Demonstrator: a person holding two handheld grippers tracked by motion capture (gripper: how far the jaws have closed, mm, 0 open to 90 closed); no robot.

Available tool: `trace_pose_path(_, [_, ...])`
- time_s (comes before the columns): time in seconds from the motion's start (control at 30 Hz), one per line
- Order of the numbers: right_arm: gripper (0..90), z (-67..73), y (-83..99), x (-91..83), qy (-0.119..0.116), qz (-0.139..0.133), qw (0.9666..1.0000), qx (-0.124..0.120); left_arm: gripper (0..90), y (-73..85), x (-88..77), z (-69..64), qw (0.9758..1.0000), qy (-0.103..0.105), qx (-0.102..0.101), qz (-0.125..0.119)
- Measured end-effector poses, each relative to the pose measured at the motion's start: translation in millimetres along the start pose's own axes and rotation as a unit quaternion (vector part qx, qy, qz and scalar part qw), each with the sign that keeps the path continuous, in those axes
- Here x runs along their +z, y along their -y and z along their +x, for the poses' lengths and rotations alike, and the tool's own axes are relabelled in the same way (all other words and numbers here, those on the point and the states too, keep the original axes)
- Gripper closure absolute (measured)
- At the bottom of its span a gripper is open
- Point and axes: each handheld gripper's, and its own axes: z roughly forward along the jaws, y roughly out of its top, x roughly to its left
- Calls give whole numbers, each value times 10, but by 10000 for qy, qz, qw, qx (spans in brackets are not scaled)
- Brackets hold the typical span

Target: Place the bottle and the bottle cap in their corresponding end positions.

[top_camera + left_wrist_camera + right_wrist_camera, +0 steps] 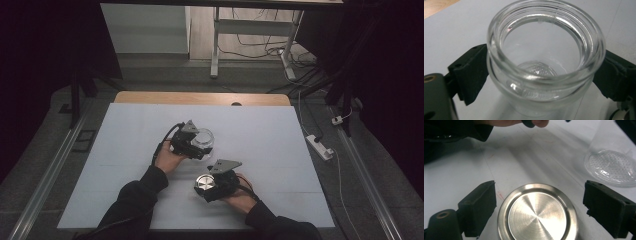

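Note:
A clear glass jar [204, 140] [544, 97] stands upright without a lid near the middle of the white sheet. My left gripper [201, 147] [544, 75] reaches around it from the left. Its black pads [471, 75] flank the jar's neck very closely, and I see no firm squeeze. A round brushed-metal lid [204, 183] [537, 213] lies flat on the sheet nearer the front. My right gripper [206, 187] [542, 207] is open around it, with a clear gap between each pad [480, 205] and the lid's rim. The jar's dimpled base [610, 167] appears at the right of the right gripper view.
The white sheet [125, 165] covers most of the table, and a wooden strip [200, 98] is bare at the far edge. On the floor to the right lie a power strip [320, 146] and cables. A desk frame [216, 45] stands behind the table.

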Motion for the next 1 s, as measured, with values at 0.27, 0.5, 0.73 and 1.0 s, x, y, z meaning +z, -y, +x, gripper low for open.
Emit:
trace_pose_path(0.27, [78, -1, -31, -74, -61, -66, 9999, 64, 20, 50, -85, -8, 9999, 60, -95, 76])
trace_pose_path(0.5, [53, 4, -57, -143, -100, -103, 9999, 82, 0, 114, -195, -39, 9995, 159, -261, 93])
trace_pose_path(0.73, [36, -27, -68, -220, -32, -86, 9999, 132, 0, 224, -347, -124, 9994, 171, -218, 191])
trace_pose_path(1.0, [26, -86, -51, -344, 77, -129, 9997, 214, 0, 291, -526, -230, 9993, 271, -249, 92])
